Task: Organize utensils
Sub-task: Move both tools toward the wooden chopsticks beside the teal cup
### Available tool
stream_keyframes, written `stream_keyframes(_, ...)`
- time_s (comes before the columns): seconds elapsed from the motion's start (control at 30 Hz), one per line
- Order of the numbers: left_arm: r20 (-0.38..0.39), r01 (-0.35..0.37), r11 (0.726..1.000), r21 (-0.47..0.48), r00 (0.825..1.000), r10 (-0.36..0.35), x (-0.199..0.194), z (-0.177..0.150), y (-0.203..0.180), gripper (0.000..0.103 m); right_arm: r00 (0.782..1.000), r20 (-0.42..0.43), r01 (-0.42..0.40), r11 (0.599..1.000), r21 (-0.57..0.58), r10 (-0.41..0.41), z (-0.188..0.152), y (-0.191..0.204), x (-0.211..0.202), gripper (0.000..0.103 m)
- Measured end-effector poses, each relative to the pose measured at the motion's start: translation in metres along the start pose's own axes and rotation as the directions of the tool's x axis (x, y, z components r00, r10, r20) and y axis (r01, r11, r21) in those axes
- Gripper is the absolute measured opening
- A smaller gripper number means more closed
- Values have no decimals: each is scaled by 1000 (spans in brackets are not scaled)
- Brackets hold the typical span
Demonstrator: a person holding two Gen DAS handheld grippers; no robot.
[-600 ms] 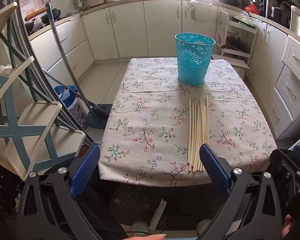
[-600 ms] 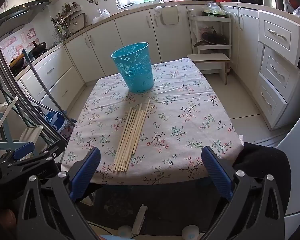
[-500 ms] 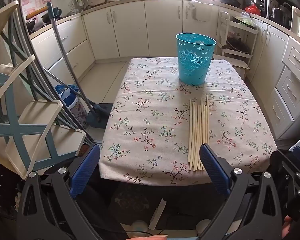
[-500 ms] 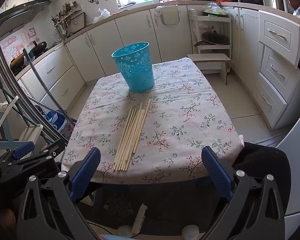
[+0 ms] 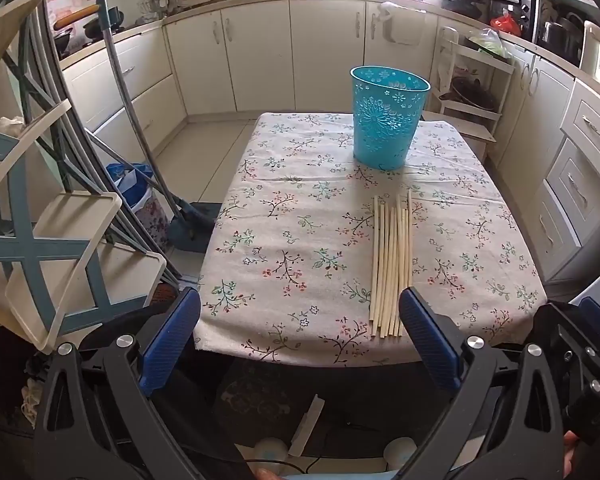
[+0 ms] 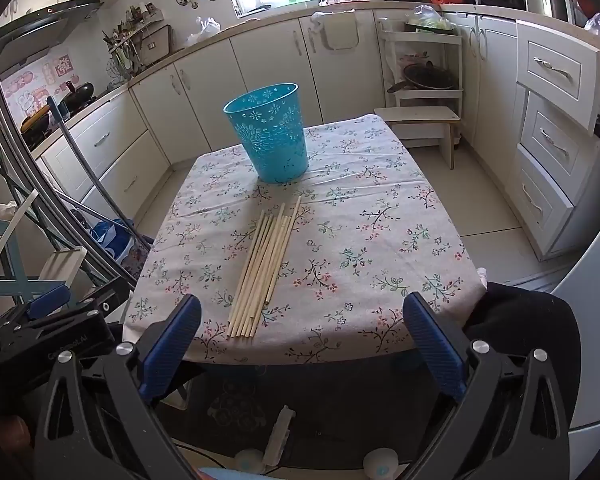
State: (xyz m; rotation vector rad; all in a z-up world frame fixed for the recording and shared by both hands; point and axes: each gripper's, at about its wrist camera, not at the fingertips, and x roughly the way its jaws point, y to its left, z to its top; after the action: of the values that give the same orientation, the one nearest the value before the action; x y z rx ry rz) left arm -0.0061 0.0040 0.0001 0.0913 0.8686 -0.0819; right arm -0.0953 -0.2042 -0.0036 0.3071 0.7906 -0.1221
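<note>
Several pale wooden chopsticks [image 5: 392, 264] lie side by side on the floral tablecloth [image 5: 291, 240], near the front edge; they also show in the right wrist view [image 6: 265, 266]. A turquoise perforated bucket [image 5: 388, 118] stands upright behind them, also seen in the right wrist view [image 6: 271, 138]. My left gripper [image 5: 300, 336] is open and empty, in front of the table's near edge, its right finger close to the chopsticks' near ends. My right gripper [image 6: 300, 340] is open and empty, also before the near edge.
A folded ladder and step stool [image 5: 51, 240] stand left of the table with a broom and dustpan [image 5: 187, 224]. White cabinets [image 5: 320, 52] line the back and right. A small wooden stool [image 6: 420, 120] stands behind the table. The left gripper body [image 6: 51, 320] shows at the right view's left.
Both grippers have moved slightly closer to the table; the table and bucket sit a little larger in view. The chopsticks and bucket have not moved.
</note>
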Motion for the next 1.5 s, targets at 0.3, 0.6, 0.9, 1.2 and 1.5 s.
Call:
stream_keyframes(0.3, 1, 13, 1000, 11, 1000, -13, -3, -1, -3, 95, 1000, 5, -6, 1000, 3, 6, -1, -2, 0, 97)
stream_keyframes(0.6, -11, 3, 1000, 25, 1000, -3, 2, -1, -3, 95, 1000, -3, 9, 1000, 14, -9, 1, -8, 3, 97)
stream_keyframes(0.9, -38, -8, 1000, -18, 999, 8, 28, 16, 11, 95, 999, -37, 26, 999, -28, -27, 16, 9, 35, 97)
stream_keyframes(1.2, -51, -11, 1000, -22, 999, 10, 48, 32, 10, 95, 999, -44, 23, 999, -32, -25, 32, 11, 54, 97)
stream_keyframes(1.5, -39, -5, 999, -43, 999, 4, 49, 34, 8, 95, 999, 14, 38, 999, -31, -38, 38, 14, 40, 97)
